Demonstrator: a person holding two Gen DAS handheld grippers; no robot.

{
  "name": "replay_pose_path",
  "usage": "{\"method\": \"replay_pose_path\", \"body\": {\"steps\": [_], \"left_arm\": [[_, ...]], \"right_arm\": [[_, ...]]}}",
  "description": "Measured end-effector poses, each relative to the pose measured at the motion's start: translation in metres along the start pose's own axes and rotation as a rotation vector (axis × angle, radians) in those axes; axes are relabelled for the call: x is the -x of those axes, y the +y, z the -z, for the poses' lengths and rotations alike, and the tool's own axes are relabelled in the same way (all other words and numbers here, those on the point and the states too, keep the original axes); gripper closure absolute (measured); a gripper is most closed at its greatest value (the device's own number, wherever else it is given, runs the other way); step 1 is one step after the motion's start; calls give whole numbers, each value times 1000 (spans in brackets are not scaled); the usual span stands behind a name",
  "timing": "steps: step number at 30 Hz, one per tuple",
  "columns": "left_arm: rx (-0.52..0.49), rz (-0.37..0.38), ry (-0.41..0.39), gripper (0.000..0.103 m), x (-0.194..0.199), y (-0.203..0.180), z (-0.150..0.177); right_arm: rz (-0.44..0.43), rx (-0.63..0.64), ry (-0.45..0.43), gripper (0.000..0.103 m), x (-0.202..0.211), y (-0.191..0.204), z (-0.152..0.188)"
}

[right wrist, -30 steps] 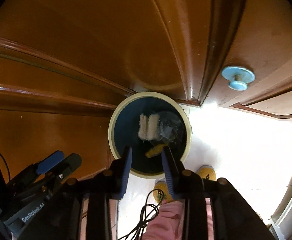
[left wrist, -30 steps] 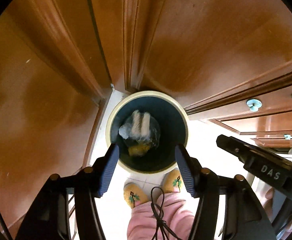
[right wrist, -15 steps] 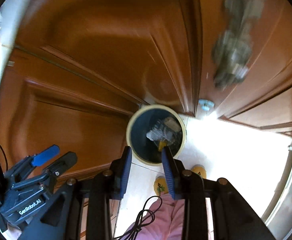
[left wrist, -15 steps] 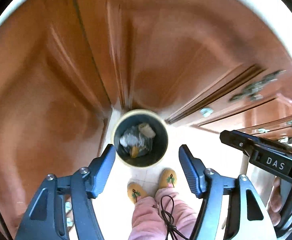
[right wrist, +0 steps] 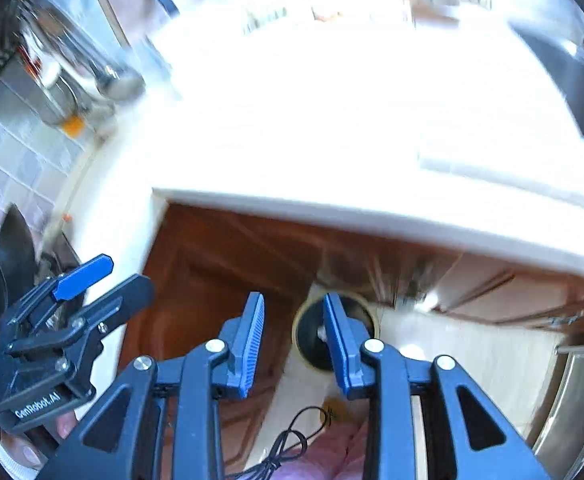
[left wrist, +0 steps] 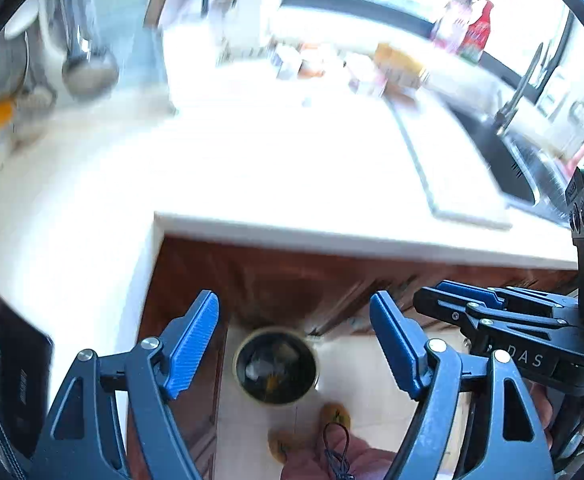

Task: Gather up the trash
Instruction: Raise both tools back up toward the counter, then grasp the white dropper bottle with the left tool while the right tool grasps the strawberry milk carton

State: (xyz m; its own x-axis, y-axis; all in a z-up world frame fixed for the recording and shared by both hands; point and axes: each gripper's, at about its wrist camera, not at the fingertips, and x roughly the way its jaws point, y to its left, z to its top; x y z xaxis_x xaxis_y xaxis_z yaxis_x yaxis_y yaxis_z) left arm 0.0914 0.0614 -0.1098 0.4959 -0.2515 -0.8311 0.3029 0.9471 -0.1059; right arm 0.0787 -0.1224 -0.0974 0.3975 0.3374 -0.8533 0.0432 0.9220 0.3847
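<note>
Left gripper (left wrist: 294,344) jaws opening, empty; right gripper (right wrist: 294,340) jaws part-spread, empty. Trash bin (left wrist: 275,368) contents indistinct below. Countertop (left wrist: 292,168) overexposed; items on it blurred.

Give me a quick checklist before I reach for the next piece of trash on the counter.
1. Left gripper empty: ok, jaws opening, nothing between them.
2. Right gripper empty: ok, nothing between its blue fingers.
3. Trash bin on the floor by the cabinet, upright, trash inside: ok.
4. Next trash item on the countertop identified: cannot tell, glare and blur.
5. Grippers apart from each other: ok.
6. Sink edge clear of path: cannot tell.
</note>
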Motion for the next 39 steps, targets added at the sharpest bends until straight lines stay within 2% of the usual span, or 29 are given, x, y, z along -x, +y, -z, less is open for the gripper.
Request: {"method": "replay_pose_path", "body": {"steps": [4,5,8,10,17,20,23,26,31,39], "left_arm": [[-54,13,-85,24,32,-16,-30],[-69,15,-115,19,41,-19,-37],[-103,9,-196,13,60,-28,-51],[-125,2,-231,12,70,-36,-62],[-133,10,-253,12,68,-42,-93],[-122,19,-244,12,55,-42,-102],[-129,3,-236,12,39,-46,-121],[-122,-17,-233,11,18,-47,-143],[-50,-48,-164,11,-34,-40,-191],[49,-96,2,11,-147,-30,-257]], "right_arm": [[11,8,-88,69,35,9,-19],[16,12,-114,68,44,12,-22],[24,21,-179,61,70,21,-30],[34,21,-218,53,86,22,-33],[87,2,-283,51,125,16,-50],[104,-7,-306,50,141,11,-64],[137,-19,-309,41,145,-3,-87],[147,-40,-289,40,139,-23,-123],[158,-33,-243,40,107,-56,-188],[133,-47,-112,40,19,-101,-285]]}}
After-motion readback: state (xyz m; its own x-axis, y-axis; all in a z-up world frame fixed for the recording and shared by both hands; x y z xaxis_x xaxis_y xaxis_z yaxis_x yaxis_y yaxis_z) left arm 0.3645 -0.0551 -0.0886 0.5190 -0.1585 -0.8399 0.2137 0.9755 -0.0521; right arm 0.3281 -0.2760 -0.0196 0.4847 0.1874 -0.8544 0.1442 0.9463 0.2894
